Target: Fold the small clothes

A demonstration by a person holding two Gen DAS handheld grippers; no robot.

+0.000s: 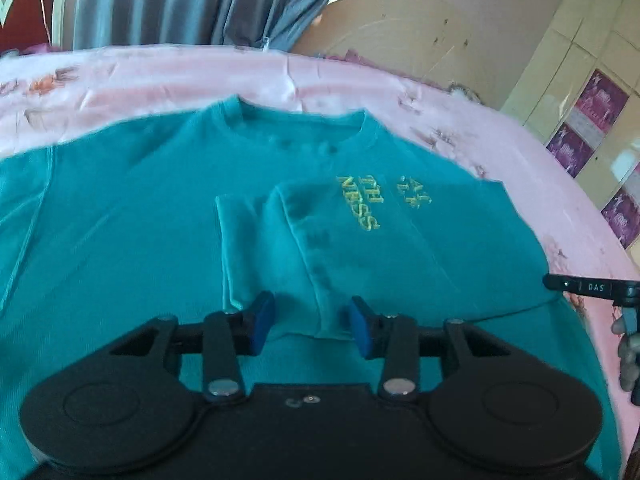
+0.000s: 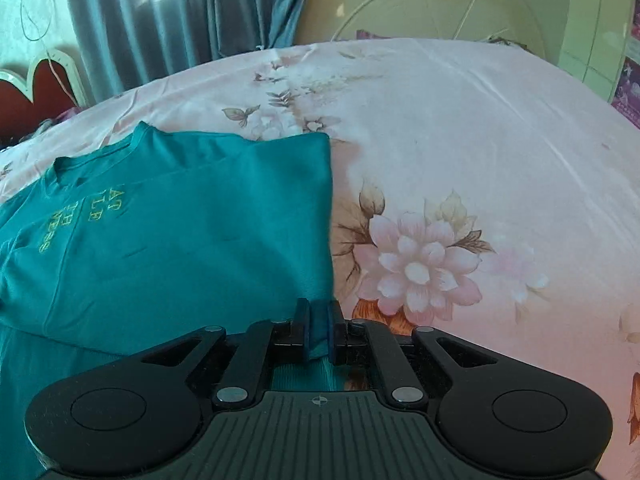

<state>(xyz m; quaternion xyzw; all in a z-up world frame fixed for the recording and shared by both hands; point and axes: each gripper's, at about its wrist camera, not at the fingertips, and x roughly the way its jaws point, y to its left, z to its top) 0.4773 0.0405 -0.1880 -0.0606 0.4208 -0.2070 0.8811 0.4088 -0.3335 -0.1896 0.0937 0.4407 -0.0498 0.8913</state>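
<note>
A teal T-shirt with yellow lettering lies flat on a pink floral bedsheet. Its right side is folded inward over the chest, with the sleeve lying on top. My left gripper is open, its blue pads on either side of the folded flap's lower edge, just above the cloth. My right gripper is shut on the shirt's folded right edge near the bottom. Part of the right gripper shows in the left wrist view, at the far right.
The bedsheet stretches bare to the right of the shirt. Grey curtains and a round cream board stand behind the bed. A red headboard is at far left.
</note>
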